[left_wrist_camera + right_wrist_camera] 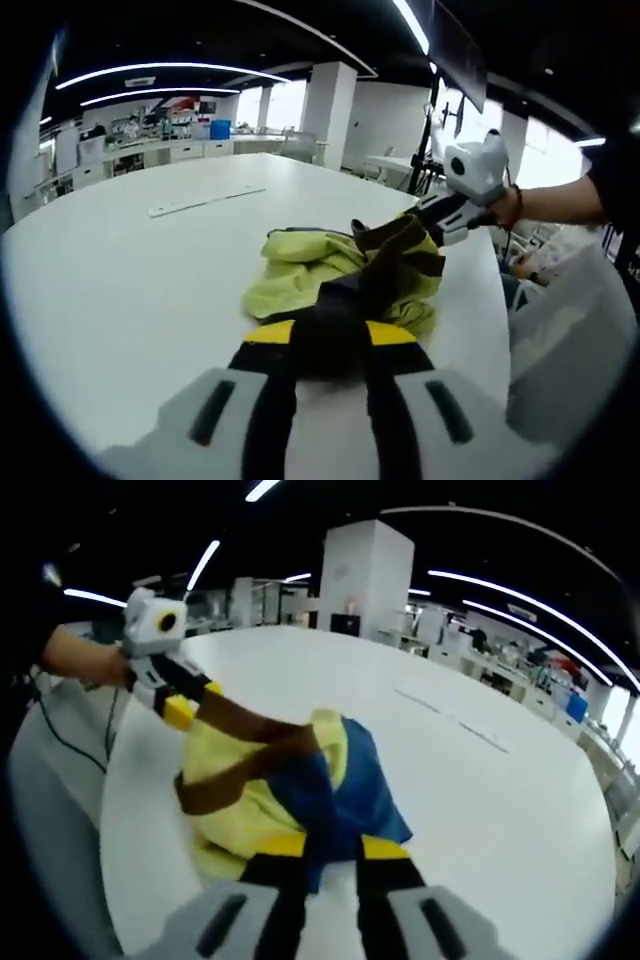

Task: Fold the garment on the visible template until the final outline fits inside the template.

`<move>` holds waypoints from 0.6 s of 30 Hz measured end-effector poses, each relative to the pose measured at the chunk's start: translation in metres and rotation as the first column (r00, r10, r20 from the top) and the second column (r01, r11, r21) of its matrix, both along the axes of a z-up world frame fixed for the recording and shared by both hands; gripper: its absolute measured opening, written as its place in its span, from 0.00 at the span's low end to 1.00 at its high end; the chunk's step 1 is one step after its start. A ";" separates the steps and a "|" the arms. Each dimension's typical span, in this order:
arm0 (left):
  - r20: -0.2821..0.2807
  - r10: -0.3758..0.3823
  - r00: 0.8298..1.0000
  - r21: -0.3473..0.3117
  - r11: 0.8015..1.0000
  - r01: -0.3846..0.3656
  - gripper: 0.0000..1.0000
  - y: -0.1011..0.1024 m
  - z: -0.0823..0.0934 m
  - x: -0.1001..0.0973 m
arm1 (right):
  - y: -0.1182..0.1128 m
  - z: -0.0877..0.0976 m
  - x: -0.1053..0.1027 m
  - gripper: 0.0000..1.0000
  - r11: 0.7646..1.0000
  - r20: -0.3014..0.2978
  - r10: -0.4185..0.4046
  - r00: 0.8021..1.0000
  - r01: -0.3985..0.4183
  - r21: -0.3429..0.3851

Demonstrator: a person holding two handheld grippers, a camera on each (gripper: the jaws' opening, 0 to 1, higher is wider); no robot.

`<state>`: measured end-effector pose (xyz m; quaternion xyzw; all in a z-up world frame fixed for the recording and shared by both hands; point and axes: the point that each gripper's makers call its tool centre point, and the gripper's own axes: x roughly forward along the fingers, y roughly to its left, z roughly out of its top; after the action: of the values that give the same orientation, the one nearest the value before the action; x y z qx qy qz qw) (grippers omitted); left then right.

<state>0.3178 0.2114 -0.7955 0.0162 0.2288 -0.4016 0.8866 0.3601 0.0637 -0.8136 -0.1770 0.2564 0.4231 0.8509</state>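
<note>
The garment, a crumpled piece of yellow-green, brown and dark blue cloth (340, 275), is lying bunched on the round white table (130, 260), stretched between the two tongs. In the left gripper view, the left gripper (325, 350) is closing its black, yellow-tipped jaws on the near edge of the cloth, dark fabric pinched right between the tips. Beyond the heap, on its far right side, the right gripper (420, 212) is coming in with a person's hand (505, 207) behind it, its jaws nipping a brown fold that is lifting off the table. In the right gripper view, the right gripper (325, 855) is gripping the dark blue part of the cloth just ahead of its tips, while the left gripper (185, 705) is pulling a brown band taut from the far left of the pile. A long pale strip (205, 200) is lying flat on the table well beyond the garment.
</note>
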 end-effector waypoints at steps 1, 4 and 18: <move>-0.002 -0.005 1.000 0.001 1.000 0.005 0.21 0.001 -0.003 0.002 | 0.000 -0.001 0.000 0.09 1.000 -0.004 0.004 1.000 -0.004 0.001; -0.029 -0.017 0.999 -0.009 1.000 0.017 0.13 -0.002 -0.006 0.001 | 0.001 -0.002 -0.002 0.05 1.000 -0.011 0.011 1.000 -0.011 -0.005; -0.006 0.013 1.000 0.003 1.000 -0.013 0.00 0.008 -0.003 -0.001 | 0.000 0.008 -0.004 0.00 0.999 -0.011 0.006 1.000 -0.005 0.038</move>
<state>0.3165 0.2197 -0.7984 0.0151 0.2321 -0.3956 0.8885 0.3560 0.0642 -0.8055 -0.1593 0.2525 0.4312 0.8514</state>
